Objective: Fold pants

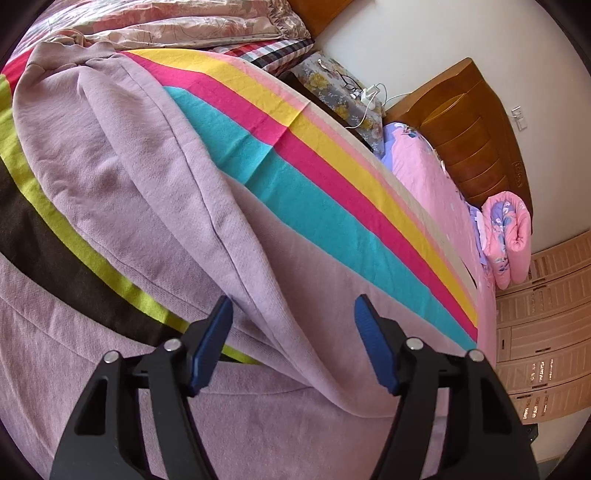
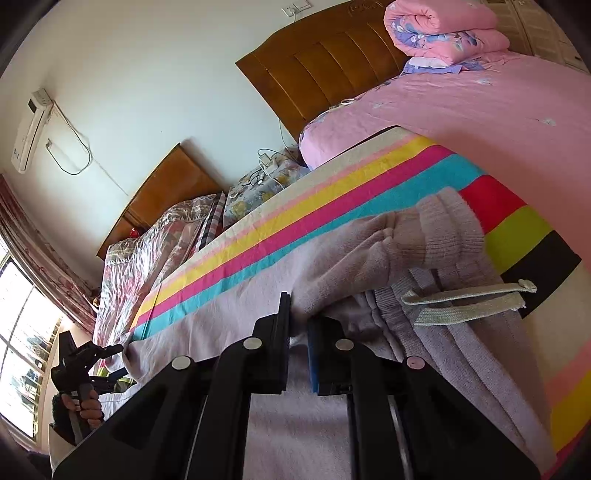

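Observation:
Lilac sweatpants (image 1: 122,177) lie on a striped blanket (image 1: 317,192) on the bed. In the left wrist view my left gripper (image 1: 293,314) is open, its blue pads straddling a raised fold of the pants. In the right wrist view my right gripper (image 2: 299,325) is shut on the pants fabric (image 2: 351,266) next to the ribbed waistband (image 2: 447,229) and the grey drawstring (image 2: 469,299). The left gripper (image 2: 107,350), held by a hand, shows far left in that view, over the pants' far end.
A pink sheet (image 2: 461,110) covers the neighbouring bed, with a rolled pink quilt (image 2: 439,29) by the wooden headboard (image 2: 332,66). A folded floral quilt (image 2: 155,243) and a bedside stand with glasses and cables (image 2: 258,177) lie beyond. A wardrobe (image 1: 546,317) stands at right.

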`<state>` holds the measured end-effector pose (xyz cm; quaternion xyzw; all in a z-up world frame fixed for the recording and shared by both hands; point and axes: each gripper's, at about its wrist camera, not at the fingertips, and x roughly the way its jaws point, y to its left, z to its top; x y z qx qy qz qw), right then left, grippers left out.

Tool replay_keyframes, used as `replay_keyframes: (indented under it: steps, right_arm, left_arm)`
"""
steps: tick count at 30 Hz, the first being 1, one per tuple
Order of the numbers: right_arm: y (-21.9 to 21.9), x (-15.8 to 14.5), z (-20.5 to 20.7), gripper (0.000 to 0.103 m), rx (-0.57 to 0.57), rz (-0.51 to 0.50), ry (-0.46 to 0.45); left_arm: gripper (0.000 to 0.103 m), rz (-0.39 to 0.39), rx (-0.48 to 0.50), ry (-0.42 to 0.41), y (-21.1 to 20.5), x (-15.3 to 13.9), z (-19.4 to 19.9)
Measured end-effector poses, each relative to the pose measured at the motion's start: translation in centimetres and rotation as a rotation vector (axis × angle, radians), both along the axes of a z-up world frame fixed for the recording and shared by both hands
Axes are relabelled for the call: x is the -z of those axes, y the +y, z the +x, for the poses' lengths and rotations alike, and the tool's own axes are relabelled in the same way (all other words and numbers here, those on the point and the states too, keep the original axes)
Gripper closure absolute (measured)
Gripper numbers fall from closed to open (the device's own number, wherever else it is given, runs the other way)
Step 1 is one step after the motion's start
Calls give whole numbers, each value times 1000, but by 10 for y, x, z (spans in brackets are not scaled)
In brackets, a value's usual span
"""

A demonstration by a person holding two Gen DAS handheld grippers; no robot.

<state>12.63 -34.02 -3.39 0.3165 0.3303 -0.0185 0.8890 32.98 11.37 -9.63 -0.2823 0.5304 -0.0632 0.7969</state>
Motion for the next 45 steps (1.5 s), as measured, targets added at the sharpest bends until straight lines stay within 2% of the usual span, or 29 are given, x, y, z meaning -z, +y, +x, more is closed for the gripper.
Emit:
replay_keyframes:
  steps: [1, 2, 5, 8, 11, 14, 17, 20, 22, 24, 25, 26, 27, 28, 29, 30, 32, 33, 34, 35, 36, 38, 42, 45]
  right_arm:
    - [-1, -1, 2, 93, -4, 0, 2]
    - [-2, -2, 6, 93, -12, 2, 5]
    - [-11, -14, 24, 93, -48, 40, 1]
    - [-20, -35, 25, 93, -76, 135, -44]
    - [-19, -58, -15, 93, -120, 125, -115]
    - [-19, -49, -75, 94, -157, 119, -125]
    - [-13, -4, -117, 93, -165, 85, -5]
    - [-7, 39, -127, 93, -142, 90, 101]
    - [-5, 50, -128, 93, -119, 78, 115]
    - [-5, 51, -130, 92, -105, 95, 106]
    - [-5, 50, -130, 88, -101, 98, 101]
    - [-5, 49, -132, 86, -102, 94, 103]
    - [-5, 49, -133, 83, -102, 90, 106]
    - [-5, 52, -135, 71, -97, 92, 113]
    - [-6, 55, -137, 51, -89, 104, 122]
    - [-5, 57, -137, 48, -86, 123, 121]
    - [-2, 60, -137, 49, -69, 128, 114]
    - [-3, 61, -138, 50, -62, 126, 119]
    - [-3, 60, -138, 57, -53, 116, 123]
    - [-4, 58, -138, 72, -45, 102, 126]
    - [-4, 57, -138, 80, -38, 88, 133]
    - [-3, 50, -134, 91, -46, 71, 141]
    - [-1, 17, -133, 92, -107, 17, 83]
    - [-8, 10, -148, 93, -102, 36, 72]
  left_arm:
    - [90, 32, 9, 18, -2, 3, 5]
    - [98, 40, 17, 17, -2, 3, 7]
    - [98, 15, 26, -60, 6, -15, 9]
    - [98, -31, 9, -236, 23, -63, -16]
    - [98, -13, 51, -419, 35, -109, -86]
    - [98, 52, 120, -505, 39, -113, -170]
    - [97, 69, 154, -445, 44, -67, -223]
    - [97, 24, 137, -334, 48, -5, -235]
    - [97, 18, 127, -326, 47, 11, -234]
    - [95, -14, 114, -326, 48, 13, -234]
    - [91, -18, 110, -328, 50, 11, -234]
    - [74, -14, 104, -329, 52, 9, -235]
    - [51, -12, 91, -330, 56, 6, -237]
    - [44, -16, 73, -332, 57, 4, -236]
    - [39, -22, 68, -325, 59, 2, -235]
    - [40, -20, 75, -312, 59, 1, -231]
    - [45, 6, 95, -282, 54, 0, -224]
    - [64, 13, 109, -262, 51, 0, -219]
    - [73, 20, 120, -236, 48, 2, -214]
    - [84, 32, 124, -210, 46, 4, -210]
    - [97, 47, 129, -189, 44, 5, -209]
    - [98, 86, 125, -193, 39, 0, -212]
    - [98, 132, 125, -323, 42, -37, -237]
    - [98, 69, 88, -334, 62, -41, -259]
